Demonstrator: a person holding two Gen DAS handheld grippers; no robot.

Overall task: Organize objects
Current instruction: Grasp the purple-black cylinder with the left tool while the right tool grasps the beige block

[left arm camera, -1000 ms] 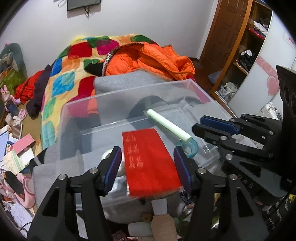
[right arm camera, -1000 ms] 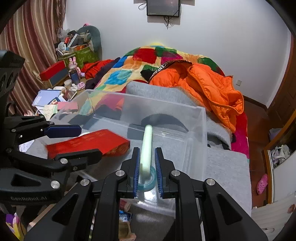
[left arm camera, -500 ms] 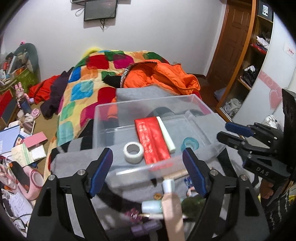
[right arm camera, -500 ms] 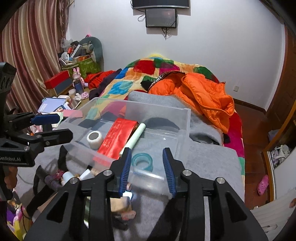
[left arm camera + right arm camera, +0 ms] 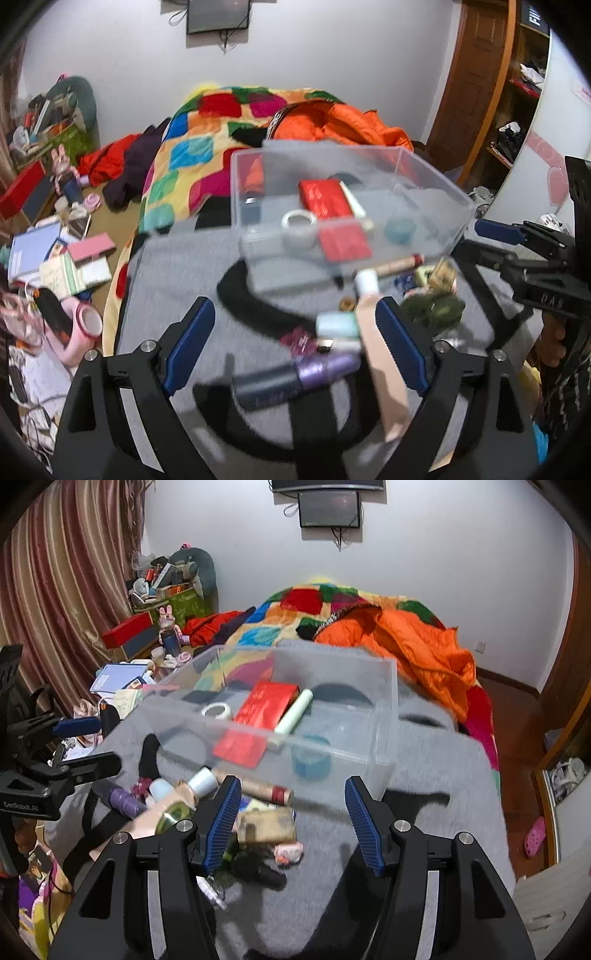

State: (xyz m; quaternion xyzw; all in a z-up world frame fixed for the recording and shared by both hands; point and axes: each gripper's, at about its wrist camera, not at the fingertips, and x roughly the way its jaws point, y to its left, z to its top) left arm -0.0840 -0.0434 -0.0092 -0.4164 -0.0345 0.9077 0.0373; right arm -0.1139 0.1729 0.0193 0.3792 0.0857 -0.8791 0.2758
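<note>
A clear plastic bin [image 5: 436,184] [image 5: 388,686] stands on a grey blanket. Inside lie a red packet [image 5: 325,197] [image 5: 267,705], a pale green tube [image 5: 293,716], a white tape roll [image 5: 298,226] [image 5: 217,710] and a teal tape ring [image 5: 399,229] [image 5: 311,761]. Loose items lie before the bin: a purple tube [image 5: 317,369] [image 5: 123,799], a beige tube [image 5: 380,362], a white-capped bottle [image 5: 199,782], a brown box [image 5: 266,825]. My left gripper [image 5: 291,347] is open and empty above the pile. My right gripper [image 5: 291,823] is open and empty near the bin's front.
A black strap [image 5: 251,306] curves over the grey blanket [image 5: 424,794]. A patchwork quilt [image 5: 192,155] and orange jacket [image 5: 417,650] lie behind the bin. Books and boxes clutter the floor at left [image 5: 55,254]. A wooden door and shelves stand at right [image 5: 476,81].
Both grippers have pulled back from the bin and opened wider. The right gripper let go of the green tube, which now lies in the bin beside the red packet.
</note>
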